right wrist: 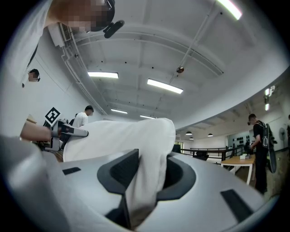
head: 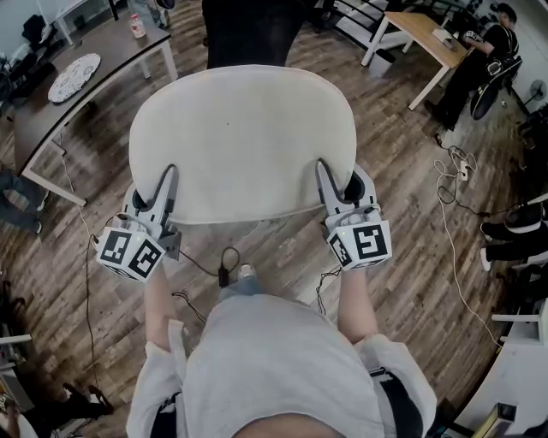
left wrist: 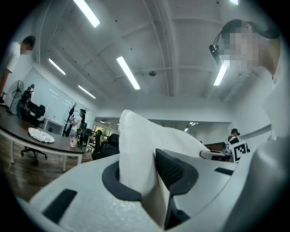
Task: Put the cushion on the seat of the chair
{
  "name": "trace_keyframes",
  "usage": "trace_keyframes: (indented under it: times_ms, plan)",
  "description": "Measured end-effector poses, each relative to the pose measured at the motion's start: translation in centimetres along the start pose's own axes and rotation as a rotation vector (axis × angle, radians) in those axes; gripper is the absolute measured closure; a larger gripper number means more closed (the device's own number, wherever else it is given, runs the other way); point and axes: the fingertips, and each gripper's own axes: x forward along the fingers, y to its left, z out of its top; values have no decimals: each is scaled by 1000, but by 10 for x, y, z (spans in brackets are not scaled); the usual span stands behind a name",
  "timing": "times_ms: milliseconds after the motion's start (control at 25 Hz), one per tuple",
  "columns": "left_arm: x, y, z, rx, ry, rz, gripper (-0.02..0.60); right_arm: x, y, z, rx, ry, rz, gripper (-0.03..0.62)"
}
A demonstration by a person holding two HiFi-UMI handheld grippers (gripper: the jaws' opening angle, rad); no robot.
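- Closest to the head camera, a person's pale shirt [head: 282, 368] is filling the bottom of the view, with both bare forearms reaching forward, each to its own gripper.
- At the end of one forearm, the left gripper [head: 168, 186] is pinching the near left edge of a cream cushion [head: 242, 141]. Its own view is showing the white fabric squeezed tight between the two dark pads.
- Opposite it, the right gripper [head: 324, 177] is clamping the cushion's near right edge. In its own view, a fold of fabric is bunching between the jaws and spilling over them.
- Between the two grippers, the cushion is lying flat and wide, stretching away from them and being held up in the air above a wooden floor [head: 411, 257].
- Behind each set of jaws, a cube with square black-and-white markers is sitting: the left cube [head: 130, 252] and the right cube [head: 360, 244].
- Ahead of both grippers, past the cushion's far edge, a dark shape [head: 248, 34] is showing. Whether it is the chair cannot be told.
- Ahead and to the left of the left gripper, a dark table [head: 103, 64] is carrying a patterned white plate [head: 74, 77] and a small bottle [head: 137, 24].
- Ahead and to the right of the right gripper, a seated person [head: 479, 60] is sitting at a light wooden desk [head: 424, 30].
- Just right of the right gripper, cables [head: 449, 214] are trailing across the floor.
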Motion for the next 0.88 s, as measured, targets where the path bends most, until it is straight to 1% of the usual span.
trace_keyframes:
  times_ms: [360, 640, 880]
  plan:
    - [34, 34, -1, 43, -13, -8, 505, 44, -12, -15, 42, 5, -7, 484]
    - [55, 64, 2, 28, -14, -18, 505, 79, -14, -20, 64, 10, -18, 484]
    - [67, 88, -5, 6, 7, -23, 505, 100, -12, -32, 86, 40, -26, 484]
